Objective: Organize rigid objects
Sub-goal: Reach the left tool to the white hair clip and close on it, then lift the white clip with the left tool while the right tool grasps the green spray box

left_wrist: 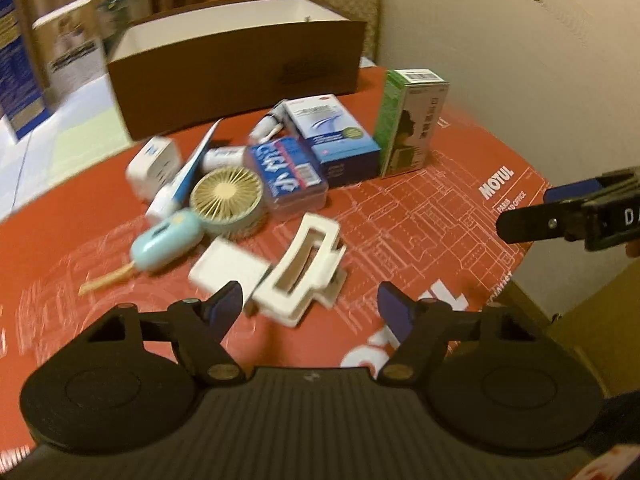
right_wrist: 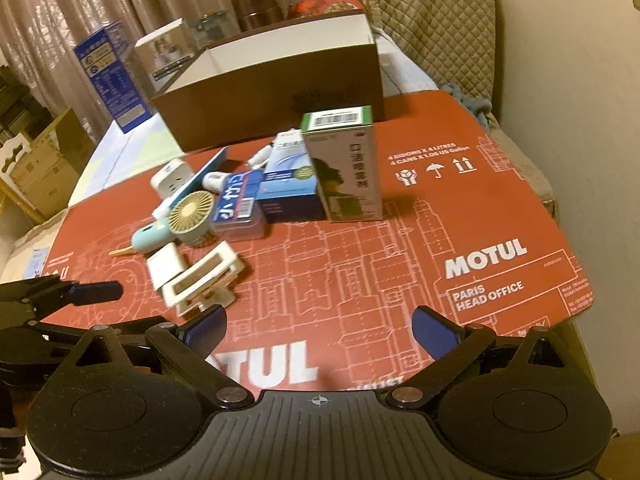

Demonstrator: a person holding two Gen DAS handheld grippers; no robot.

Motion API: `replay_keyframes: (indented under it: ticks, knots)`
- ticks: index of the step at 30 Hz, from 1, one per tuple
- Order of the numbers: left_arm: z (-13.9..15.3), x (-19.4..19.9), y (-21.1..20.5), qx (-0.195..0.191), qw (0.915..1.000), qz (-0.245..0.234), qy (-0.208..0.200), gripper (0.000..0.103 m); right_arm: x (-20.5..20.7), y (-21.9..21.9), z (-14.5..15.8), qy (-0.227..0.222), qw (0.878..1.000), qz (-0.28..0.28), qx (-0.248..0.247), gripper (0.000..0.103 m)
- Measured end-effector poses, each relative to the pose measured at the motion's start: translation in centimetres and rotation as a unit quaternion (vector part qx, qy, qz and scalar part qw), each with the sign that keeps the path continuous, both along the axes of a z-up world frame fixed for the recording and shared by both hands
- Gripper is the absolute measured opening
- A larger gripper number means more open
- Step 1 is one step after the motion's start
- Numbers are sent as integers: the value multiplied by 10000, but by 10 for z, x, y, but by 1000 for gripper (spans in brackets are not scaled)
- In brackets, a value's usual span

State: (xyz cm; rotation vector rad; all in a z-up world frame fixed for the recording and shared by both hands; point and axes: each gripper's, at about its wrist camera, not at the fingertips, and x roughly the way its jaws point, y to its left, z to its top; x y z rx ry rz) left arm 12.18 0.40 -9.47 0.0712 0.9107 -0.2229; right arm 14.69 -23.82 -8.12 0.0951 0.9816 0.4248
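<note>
A pile of small items lies on the red mat [left_wrist: 440, 216] [right_wrist: 400, 264]: a white hair clip [left_wrist: 300, 270] [right_wrist: 204, 282], a white flat box [left_wrist: 226, 270] [right_wrist: 166, 264], a teal handheld fan [left_wrist: 228, 200] [right_wrist: 190, 214], a blue packet [left_wrist: 286, 172] [right_wrist: 240, 204], a blue-white box [left_wrist: 336, 136] [right_wrist: 290, 184], a toothpaste tube [left_wrist: 184, 176], a white plug [left_wrist: 154, 166] [right_wrist: 170, 176], and an upright green-white carton [left_wrist: 410, 124] [right_wrist: 346, 164]. An open brown cardboard box [left_wrist: 240, 68] [right_wrist: 276, 92] stands behind. My left gripper [left_wrist: 310, 308] is open, just before the clip. My right gripper [right_wrist: 320, 330] is open and empty over the mat.
Blue and clear cartons [right_wrist: 112, 76] stand at the back left, by curtains. A quilted chair [right_wrist: 432, 28] and a wall lie at the right. The mat's right edge [right_wrist: 572, 264] drops off. The left gripper shows at the right wrist view's left edge [right_wrist: 76, 292].
</note>
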Motion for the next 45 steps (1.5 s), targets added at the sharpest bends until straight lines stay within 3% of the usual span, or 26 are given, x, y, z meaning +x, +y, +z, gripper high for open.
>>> replay_keyframes:
  ticks: [5,11,13,15,22,27,36,42,45]
  knots:
    - [-11,25,-11,224,9989,-418,33,62,15,-13,-8,169,9998,-145,-7,97]
    - [-26,48,-16,350,9977,-546,220,57,25,-23,-13,282,9993,-264,-4,97]
    - [-29,51,-18,317,9974,-575,300,45,27,-26,-15,317,9991,-285,-14,97]
    - [-33,53,-19,312,9974,-502,402,39,29,-29,-16,357,9989,-309,-11,97]
    - [-38,53,-21,90,9975,66,692,38,33,-30,-16,369,9989,-293,-10,97]
    - [-45,53,-20,71,9962,125,858,38,36,-28,-18,377,9991,-214,-18,97]
    - [-31,51,-20,26,9980,345,522,36,42,-14,-14,46,10000,57,31,97]
    - [-21,56,-11,-51,9969,640,457,36,56,2,-8,-435,9985,324,-46,74]
    - [-17,58,-6,-50,9962,768,415,36,66,8,-6,-655,9967,477,-87,50]
